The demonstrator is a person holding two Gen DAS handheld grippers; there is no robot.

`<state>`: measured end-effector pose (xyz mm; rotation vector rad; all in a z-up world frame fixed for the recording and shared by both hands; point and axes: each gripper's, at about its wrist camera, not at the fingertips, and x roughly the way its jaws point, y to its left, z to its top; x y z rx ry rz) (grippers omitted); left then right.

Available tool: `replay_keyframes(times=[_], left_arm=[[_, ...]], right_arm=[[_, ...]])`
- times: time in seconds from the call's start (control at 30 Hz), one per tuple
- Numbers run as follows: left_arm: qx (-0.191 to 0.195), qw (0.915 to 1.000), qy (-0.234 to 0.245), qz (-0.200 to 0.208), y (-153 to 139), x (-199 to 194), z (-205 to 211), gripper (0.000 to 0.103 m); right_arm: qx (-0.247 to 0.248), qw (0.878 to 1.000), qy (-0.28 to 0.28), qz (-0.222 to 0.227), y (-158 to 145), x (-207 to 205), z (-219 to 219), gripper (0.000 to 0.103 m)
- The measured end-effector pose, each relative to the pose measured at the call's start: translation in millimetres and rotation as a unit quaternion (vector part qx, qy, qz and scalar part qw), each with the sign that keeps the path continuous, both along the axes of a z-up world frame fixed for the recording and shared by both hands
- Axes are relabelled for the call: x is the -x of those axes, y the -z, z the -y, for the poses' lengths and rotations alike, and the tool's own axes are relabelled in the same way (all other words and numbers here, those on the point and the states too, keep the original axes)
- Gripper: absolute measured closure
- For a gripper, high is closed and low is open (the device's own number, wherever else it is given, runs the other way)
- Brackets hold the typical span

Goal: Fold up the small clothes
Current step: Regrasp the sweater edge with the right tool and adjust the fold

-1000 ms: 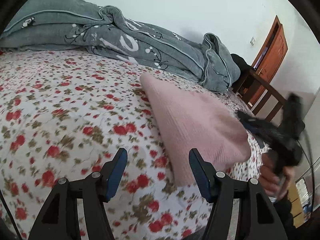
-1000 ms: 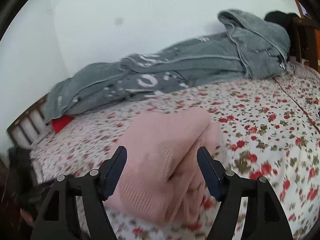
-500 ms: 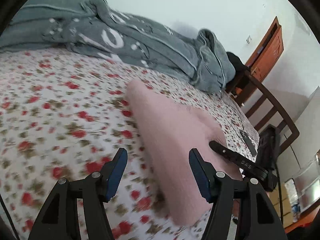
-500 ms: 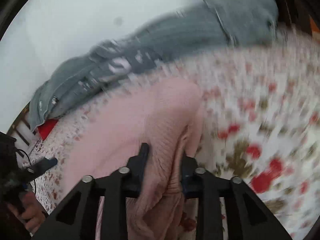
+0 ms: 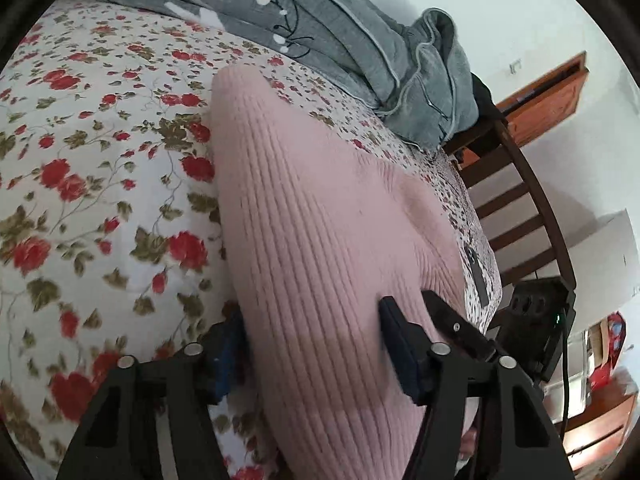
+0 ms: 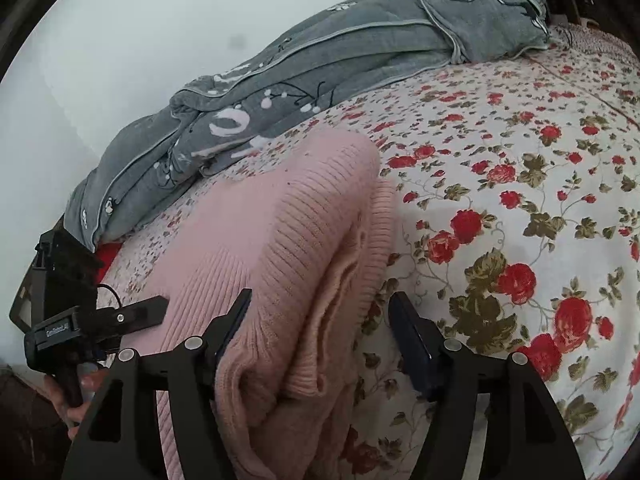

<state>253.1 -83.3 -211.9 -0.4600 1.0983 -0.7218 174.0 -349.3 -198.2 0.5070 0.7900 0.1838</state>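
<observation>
A pink ribbed sweater [image 5: 320, 208], folded into a thick bundle, lies on the floral bedsheet [image 5: 100, 160]. My left gripper [image 5: 312, 344] straddles its near end. Its jaws are closing with the knit between them, one finger at the sweater's left edge and the other on its top. In the right wrist view the sweater [image 6: 288, 232] shows its layered folds and ribbed hem. My right gripper [image 6: 322, 324] is opening. Its left finger rests on the sweater's top and its right finger hangs free over the sheet. The left gripper [image 6: 100, 320] also shows there, held by a hand [image 6: 80, 392].
A rumpled grey quilt [image 5: 340, 32] lies along the wall behind the sweater. A dark wooden slatted bed end [image 5: 520, 200] stands at the right, with a brown door [image 5: 552, 92] beyond it. A small dark flat object [image 5: 478, 276] lies on the sheet near the bed's edge.
My left gripper moved in and down until it straddled the sweater's near end. My right gripper pinched the sweater's fold half a second ago and has since opened wide again.
</observation>
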Motion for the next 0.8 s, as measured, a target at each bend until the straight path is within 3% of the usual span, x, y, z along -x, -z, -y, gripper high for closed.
replay_keyframes(times=[0.03,0.13,0.27,0.4,0.53,0.67,0.73,0.8], left_arm=[[0.005,1.0,-0.006,-0.005,0,-2,-1,0.054],[0.011,0.9999,-0.009,0.009,-9,-3,-5,0.065],[-0.019,0.9978,-0.027,0.057,-38,-3,-20,0.066],[-0.02,0.9958,-0.049,0.075,-66,-13,-57,0.065],[-0.06,0.9923,-0.072,0.081,-67,-22,-85,0.062],[-0.137,0.9858,-0.086,0.045,-29,-32,-88,0.053],[-0.123,0.9865,-0.091,0.06,-25,-23,-95,0.048],[-0.121,0.9846,-0.087,0.091,-41,-6,-99,0.048]], right_arm=[[-0.01,1.0,0.003,-0.007,-1,-2,0,0.035],[-0.064,0.998,-0.005,-0.012,-5,-7,-2,0.06],[-0.04,0.999,-0.011,0.002,-25,-15,-22,0.068],[-0.066,0.997,-0.041,0.014,-40,-34,-51,0.069],[-0.08,0.994,-0.068,0.023,-40,-57,-83,0.067],[-0.008,0.997,-0.073,-0.017,-13,-77,-112,0.059],[0.017,0.997,-0.07,0.007,-16,-70,-114,0.054],[0.052,0.996,-0.065,0.012,-28,-60,-115,0.052]])
